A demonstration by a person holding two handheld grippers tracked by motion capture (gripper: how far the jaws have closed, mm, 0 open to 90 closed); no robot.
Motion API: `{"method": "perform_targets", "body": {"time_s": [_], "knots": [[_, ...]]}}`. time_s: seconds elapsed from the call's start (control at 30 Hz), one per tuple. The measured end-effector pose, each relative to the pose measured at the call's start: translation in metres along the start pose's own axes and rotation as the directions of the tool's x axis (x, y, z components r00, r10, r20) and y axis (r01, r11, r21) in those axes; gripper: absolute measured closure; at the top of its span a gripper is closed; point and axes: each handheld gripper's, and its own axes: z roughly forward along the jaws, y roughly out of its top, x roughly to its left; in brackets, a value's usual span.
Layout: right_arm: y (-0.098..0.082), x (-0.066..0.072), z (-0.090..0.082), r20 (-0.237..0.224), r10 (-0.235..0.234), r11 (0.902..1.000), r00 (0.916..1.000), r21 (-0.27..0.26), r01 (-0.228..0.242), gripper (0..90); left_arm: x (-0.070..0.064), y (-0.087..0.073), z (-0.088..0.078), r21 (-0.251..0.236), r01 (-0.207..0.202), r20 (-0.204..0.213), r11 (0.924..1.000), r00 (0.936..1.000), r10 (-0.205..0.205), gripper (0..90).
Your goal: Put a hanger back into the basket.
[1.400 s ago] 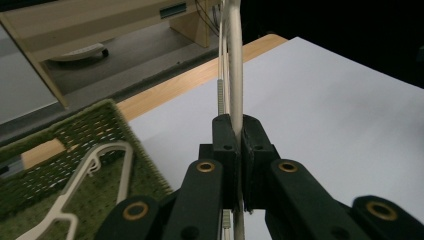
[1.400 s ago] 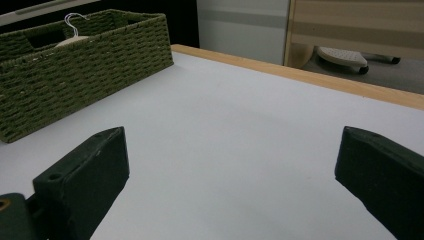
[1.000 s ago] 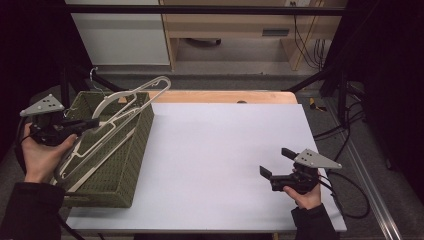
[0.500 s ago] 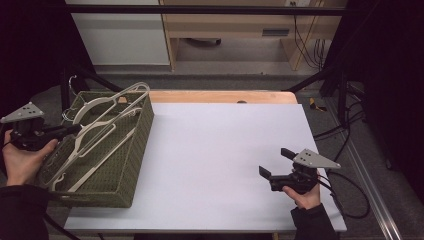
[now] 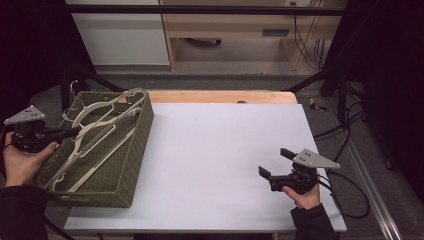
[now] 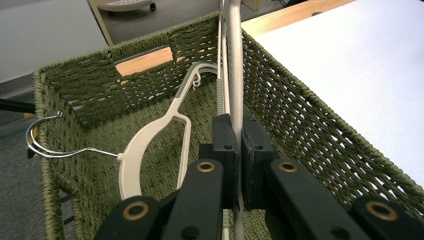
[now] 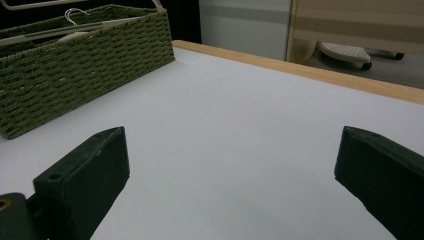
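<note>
Hanger [image 6: 235,60], cream plastic: its bar is clamped between the jaws of the left tongs [image 6: 239,150] and runs straight ahead of them toward the far wall of the basket [image 5: 141,150]. In the high view the hanger [image 5: 107,117] lies slanted across the basket's open top, its far end at the far right rim. A second hanger [image 6: 150,142], with a wire hook [image 6: 42,145] over the basket's side wall, lies lower inside, just beside the left tongs' jaws on their left in the left gripper view.

Left tongs [image 5: 67,133]: held at the basket's left rim, jaws pointing inward over the weave; the basket walls stand close on both sides of the jaws.

Basket: green wicker, at the left end of the table [image 5: 225,150], its left wall at or past that edge, its right wall bordering the open white surface.

Right tongs [image 5: 277,162]: jaws wide apart, nothing between them, low over the table near its near right corner. Ahead of them the white surface lies open up to the basket [image 7: 85,60] and the table's wooden far edge [image 7: 300,70].

Change from a second earlier: the left tongs and clamped hanger sit farther left and lower, and the hanger's far end, then raised above the rim, now lies close to it. The right tongs are unmoved.
</note>
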Motion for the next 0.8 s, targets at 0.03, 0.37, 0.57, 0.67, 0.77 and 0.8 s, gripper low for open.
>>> {"method": "perform_targets", "body": {"time_s": [0.03,0.37,0.57,0.67,0.77,0.8], "knots": [[0.0,0.0,0.0,0.0,-0.001,1.0,1.0,0.002,0.001,1.7,0.0,0.0,0.0,-0.002,-0.003,0.001,1.0,1.0,0.003,87.0],[0.0,0.0,0.001,-0.003,-0.001,1.0,1.0,0.003,0.001,1.7,0.019,-0.003,0.0,-0.008,0.026,0.004,0.9996,0.9996,-0.026,86.6],[-0.001,0.001,0.002,-0.004,0.004,1.0,1.0,0.006,-0.004,1.7,0.025,-0.003,0.0,-0.004,0.035,0.038,0.9994,0.9987,-0.035,86.6],[-0.001,0.001,0.002,-0.002,0.003,1.0,1.0,0.006,-0.003,1.7,0.026,-0.002,-0.001,0.002,0.028,0.033,0.9996,0.9991,-0.028,86.7],[-0.001,0.001,0.002,-0.003,0.004,1.0,1.0,0.005,-0.004,1.7,0.031,-0.001,-0.007,0.018,0.039,0.023,0.9991,0.999,-0.039,87.0],[-0.001,0.001,0.002,-0.003,0.004,1.0,1.0,0.007,-0.004,1.7,0.032,-0.003,-0.008,0.014,0.042,0.031,0.999,0.9986,-0.042,87.0]]}}
